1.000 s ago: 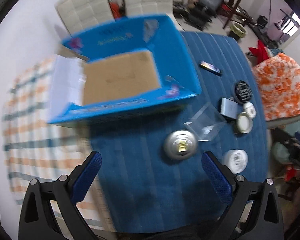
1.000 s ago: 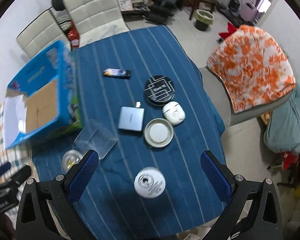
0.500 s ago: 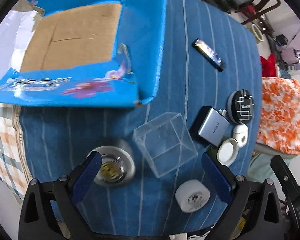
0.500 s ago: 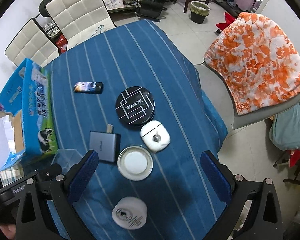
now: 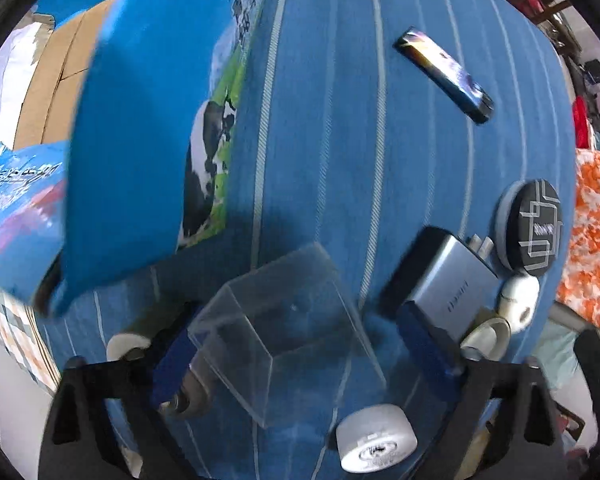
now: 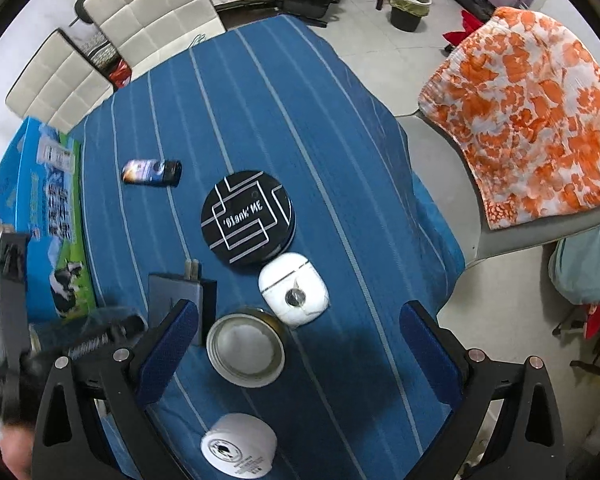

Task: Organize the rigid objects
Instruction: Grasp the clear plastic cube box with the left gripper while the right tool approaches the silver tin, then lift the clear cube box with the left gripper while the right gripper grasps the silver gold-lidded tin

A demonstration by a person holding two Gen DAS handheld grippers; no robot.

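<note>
My left gripper (image 5: 296, 354) is open with its blue fingers either side of a clear plastic box (image 5: 288, 328) on the blue striped tablecloth (image 5: 340, 140). A grey charger (image 5: 448, 284), a black round tin (image 5: 536, 232), a white case (image 5: 516, 296), a white roll (image 5: 376, 444) and a dark lighter (image 5: 444, 74) lie around. My right gripper (image 6: 296, 344) is open and empty above a round tin lid (image 6: 246, 350), beside the white case (image 6: 294, 288), the black tin (image 6: 248, 218) and the charger (image 6: 180, 296).
An open blue cardboard box (image 5: 140, 140) stands at the table's left; it also shows in the right wrist view (image 6: 48, 208). A silver round tin (image 5: 188, 392) sits partly hidden behind my left finger. White chairs (image 6: 140, 12) and an orange-patterned chair (image 6: 532, 112) surround the table.
My left gripper has dropped low and forward until its fingers straddle the clear box. My right gripper has moved closer to the table over the lid and white case.
</note>
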